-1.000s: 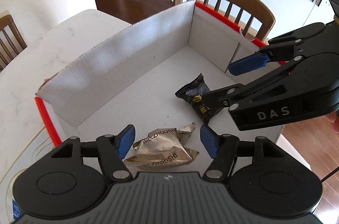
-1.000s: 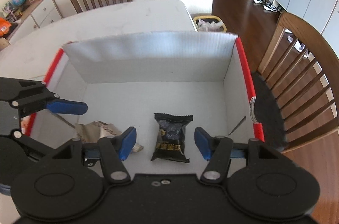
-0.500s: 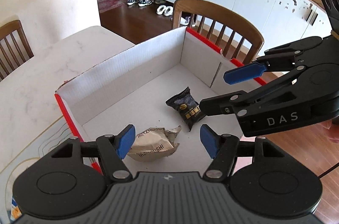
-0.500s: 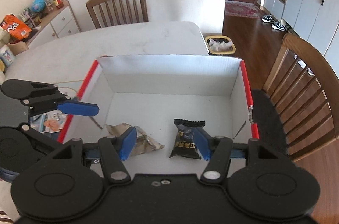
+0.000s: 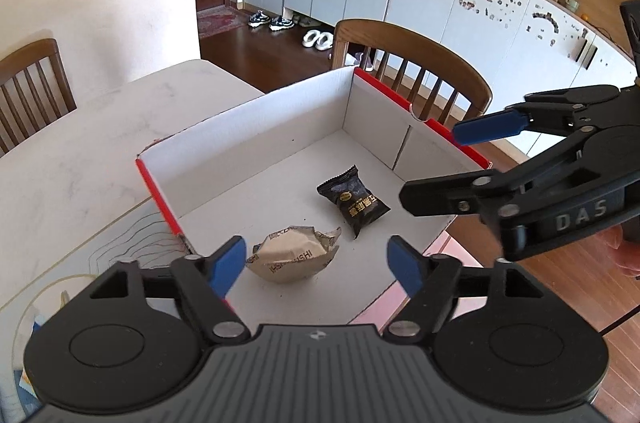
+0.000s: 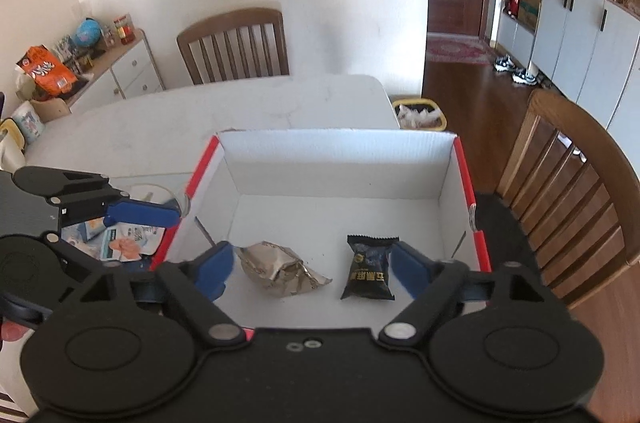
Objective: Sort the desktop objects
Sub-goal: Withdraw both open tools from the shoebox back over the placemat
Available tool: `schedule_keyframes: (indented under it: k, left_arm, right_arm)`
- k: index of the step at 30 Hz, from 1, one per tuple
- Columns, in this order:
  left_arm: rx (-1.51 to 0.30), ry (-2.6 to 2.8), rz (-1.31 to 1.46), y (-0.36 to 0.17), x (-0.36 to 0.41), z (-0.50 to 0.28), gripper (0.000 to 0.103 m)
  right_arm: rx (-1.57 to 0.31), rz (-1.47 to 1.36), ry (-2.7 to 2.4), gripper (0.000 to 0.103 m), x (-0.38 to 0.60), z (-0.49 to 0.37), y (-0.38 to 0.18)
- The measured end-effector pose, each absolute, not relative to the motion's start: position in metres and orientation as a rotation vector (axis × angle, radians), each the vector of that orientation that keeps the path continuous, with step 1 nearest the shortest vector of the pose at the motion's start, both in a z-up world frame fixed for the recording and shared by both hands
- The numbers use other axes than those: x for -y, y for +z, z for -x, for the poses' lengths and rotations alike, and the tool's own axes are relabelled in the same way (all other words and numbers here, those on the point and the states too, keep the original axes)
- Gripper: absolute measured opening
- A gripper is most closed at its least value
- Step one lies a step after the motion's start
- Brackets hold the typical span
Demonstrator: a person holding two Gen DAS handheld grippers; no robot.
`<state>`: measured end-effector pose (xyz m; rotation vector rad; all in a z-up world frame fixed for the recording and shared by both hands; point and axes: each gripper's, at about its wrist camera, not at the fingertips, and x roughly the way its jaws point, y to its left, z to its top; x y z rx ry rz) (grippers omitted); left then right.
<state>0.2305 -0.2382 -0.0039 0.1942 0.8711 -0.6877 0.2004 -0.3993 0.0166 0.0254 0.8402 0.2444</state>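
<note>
Left wrist view. The left gripper (image 5: 316,259) hangs above the near rim of the white box (image 5: 248,139) with red edges, its jaws spread wide and holding nothing. Over the last second it has drawn up and back: the box, which filled the view, now sits small on the pale surface (image 5: 80,151). The gold packet (image 5: 294,255) lies on the box floor just beyond the blue fingertips (image 5: 228,263); its wrapper reads "…HOUSHI". The black packet (image 5: 354,199) lies to its right, apart from it, with a round gold emblem and gold characters too small to read. The right gripper (image 5: 440,159) reaches in from the right above the box's right wall, jaws wide and empty, with "DAS" moulded on its body.

Right wrist view. The right gripper (image 6: 312,263) has likewise risen; its jaws are wide with nothing between them. Gold packet (image 6: 280,269) and black packet (image 6: 368,269) rest side by side on the near floor of the box (image 6: 340,159). The left gripper (image 6: 140,215) hovers at left over printed packets (image 6: 120,239) remaining outside the box.

Reading: both packets appear released into the box, and both grippers are retreating; the items left on the surface are probably next.
</note>
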Motion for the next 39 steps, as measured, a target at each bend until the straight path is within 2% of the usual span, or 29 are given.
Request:
schedule_keyframes:
  k: [3,7,8,39]
  left_arm:
    - [-0.867,-0.701,-0.175,-0.004,0.231,-0.226,0.085]
    - [-0.835,-0.713,-0.167,-0.001,0.223,-0.219,0.1]
    - [-0.829,-0.717,-0.166,0.0,0.221,-0.216,0.101]
    - [-0.746,-0.695,-0.093,0.017,0.096,-0.142,0.102]
  right_arm:
    - [-0.828,-0.026,0.239,0.091,0.396,-0.195,0.019]
    - [-0.815,-0.027,0.224,0.092,0.389,-0.188,0.02]
    - [-0.811,-0.024,0.22,0.093,0.386,-0.185,0.021]
    - [-0.757,-0.057,0.164,0.095,0.292,-0.113,0.029]
